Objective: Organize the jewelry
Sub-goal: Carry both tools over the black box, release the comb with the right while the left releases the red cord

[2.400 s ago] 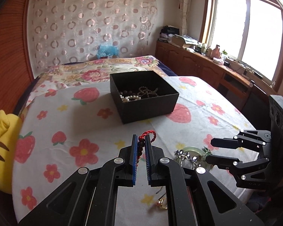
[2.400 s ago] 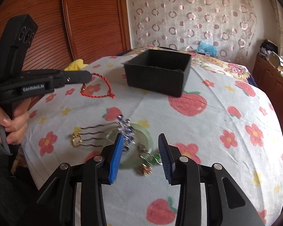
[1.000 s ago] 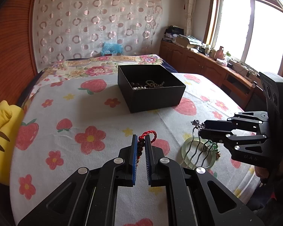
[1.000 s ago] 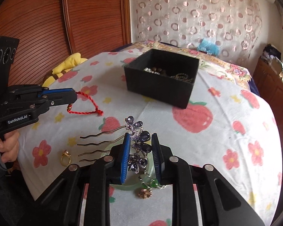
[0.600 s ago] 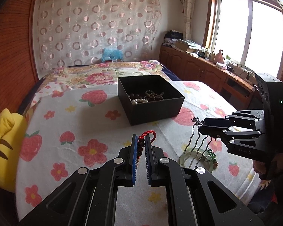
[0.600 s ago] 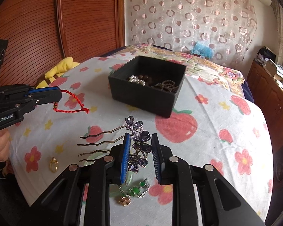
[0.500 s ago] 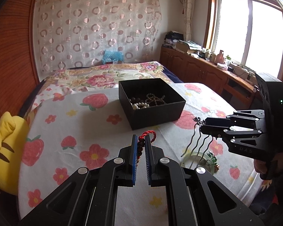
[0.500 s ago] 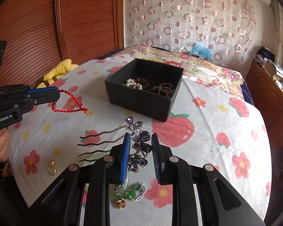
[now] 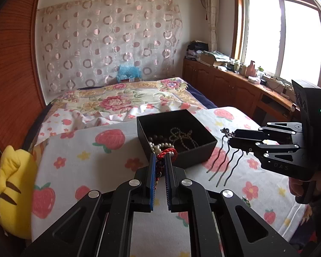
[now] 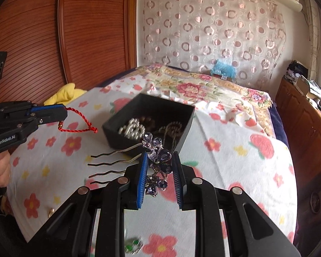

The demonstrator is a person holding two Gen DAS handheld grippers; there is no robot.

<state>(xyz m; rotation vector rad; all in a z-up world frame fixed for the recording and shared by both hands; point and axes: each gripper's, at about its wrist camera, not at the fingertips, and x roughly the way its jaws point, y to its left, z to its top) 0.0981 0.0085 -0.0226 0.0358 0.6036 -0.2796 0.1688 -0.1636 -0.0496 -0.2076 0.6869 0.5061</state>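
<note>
A black open box [image 9: 194,147] [image 10: 187,128] with pearls and bead strings stands on the flowered cloth. My left gripper [image 9: 159,160] is shut on a red cord bracelet [image 9: 168,151], held just before the box's near wall; in the right wrist view the bracelet [image 10: 79,126] hangs from it at the left. My right gripper [image 10: 159,160] is shut on a purple jewelled hair comb [image 10: 158,150], prongs pointing left, just before the box's near corner. In the left wrist view the comb [image 9: 226,162] hangs from the right gripper [image 9: 232,138] to the right of the box.
A gold ring [image 10: 51,211] lies near the cloth's front left edge. A green stone piece [image 10: 133,245] lies below my right gripper. A yellow plush [image 9: 10,192] sits at the table's left edge. A bed lies behind, wooden cabinets to the right.
Both grippers have risen and moved forward toward the box with their items. The right gripper closed on the hair comb and lifted it off the table.
</note>
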